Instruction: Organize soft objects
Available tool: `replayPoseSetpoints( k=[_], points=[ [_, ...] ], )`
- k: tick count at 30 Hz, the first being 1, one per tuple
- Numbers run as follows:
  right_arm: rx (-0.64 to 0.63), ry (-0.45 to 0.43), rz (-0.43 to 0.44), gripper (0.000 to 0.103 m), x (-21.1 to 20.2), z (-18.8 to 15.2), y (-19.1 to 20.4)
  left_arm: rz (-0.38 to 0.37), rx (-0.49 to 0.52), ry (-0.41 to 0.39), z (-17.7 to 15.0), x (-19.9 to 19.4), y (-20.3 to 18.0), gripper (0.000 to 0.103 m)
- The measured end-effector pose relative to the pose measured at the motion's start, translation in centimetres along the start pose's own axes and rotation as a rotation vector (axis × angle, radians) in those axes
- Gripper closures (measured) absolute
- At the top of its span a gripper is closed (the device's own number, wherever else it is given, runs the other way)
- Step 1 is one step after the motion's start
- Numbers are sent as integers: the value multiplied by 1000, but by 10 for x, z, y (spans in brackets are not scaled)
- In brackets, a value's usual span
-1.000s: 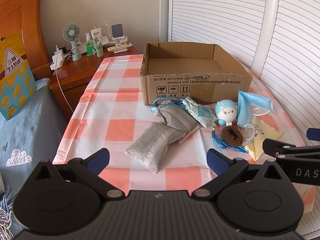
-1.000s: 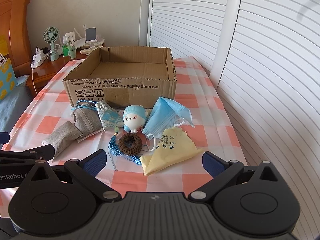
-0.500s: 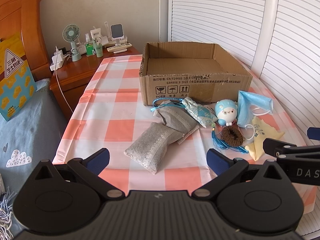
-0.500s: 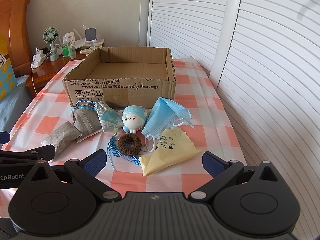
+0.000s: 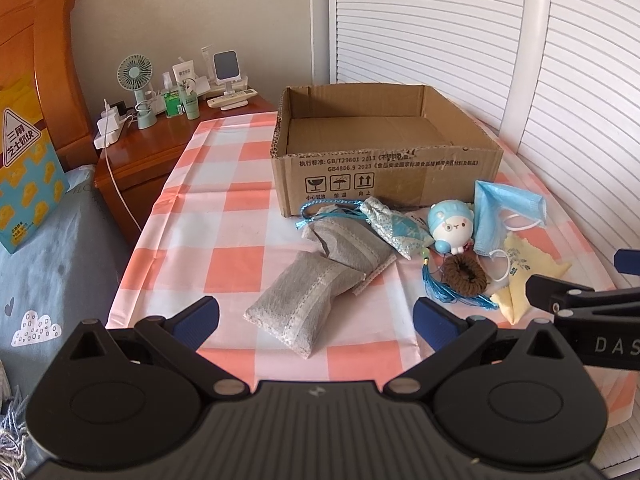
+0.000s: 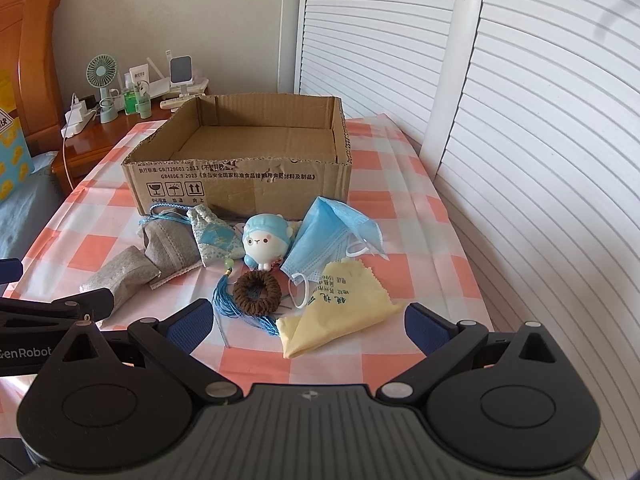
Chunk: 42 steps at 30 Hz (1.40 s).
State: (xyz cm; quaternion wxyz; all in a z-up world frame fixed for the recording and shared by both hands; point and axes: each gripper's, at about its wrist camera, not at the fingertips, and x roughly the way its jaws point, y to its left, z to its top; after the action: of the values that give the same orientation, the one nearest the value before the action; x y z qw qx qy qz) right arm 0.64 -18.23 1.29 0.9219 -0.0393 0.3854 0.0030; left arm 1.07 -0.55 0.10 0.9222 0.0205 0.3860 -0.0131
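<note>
Before the cardboard box (image 6: 240,178), the soft objects lie clustered on the checked surface (image 5: 224,216): grey sachets (image 5: 308,304), a face mask (image 6: 332,240), a yellow cloth (image 6: 340,312). Both left gripper (image 5: 316,318) and right gripper (image 6: 306,320) hover nearby, jaws released, seemingly ready for picking.

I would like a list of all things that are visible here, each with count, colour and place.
cardboard box: 1, brown, open and empty, far end of table
checked tablecloth: 1, pink and white, over the table
grey sachets: 2, grey, overlapping, left of the pile
patterned pouch: 1, blue-white, before the box
plush toy: 1, blue and white, centre
face mask: 1, blue, right of toy
scrunchie: 1, brown, on blue tassel
cleaning cloth: 1, yellow, folded, nearest right
desk fan: 1, green, on nightstand
left gripper: 1, black, open, empty
right gripper: 1, black, open, empty
</note>
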Motion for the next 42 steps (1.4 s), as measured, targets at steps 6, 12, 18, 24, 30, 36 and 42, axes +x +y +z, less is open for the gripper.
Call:
replayPoseSetpoints(
  k=[6,12,18,24,30,36,42],
  points=[
    [-1,-2,2,0,1,1,1,-3,16,-9,1,3,-1,1],
    [-13,-16,26,0,9,0,1,-19,42,-20,1,10,0,1],
    [-42,-61,74,0,14,-7,-7,-14,87,-38,-1,18,0,1],
    [-31,-30,52,0,35,-21,-27,-29,90,-48,-2,27,7,1],
    [6,17,34,0,60,-28,-39,-56,104,-40,-3,36,7,1],
    [-53,33,38,0,77,-29,-28,-81,144,-27,-9,43,5,1],
    [-29,47,13,0,89,-31,-41,-83,154,13,-14,60,12,1]
  ],
)
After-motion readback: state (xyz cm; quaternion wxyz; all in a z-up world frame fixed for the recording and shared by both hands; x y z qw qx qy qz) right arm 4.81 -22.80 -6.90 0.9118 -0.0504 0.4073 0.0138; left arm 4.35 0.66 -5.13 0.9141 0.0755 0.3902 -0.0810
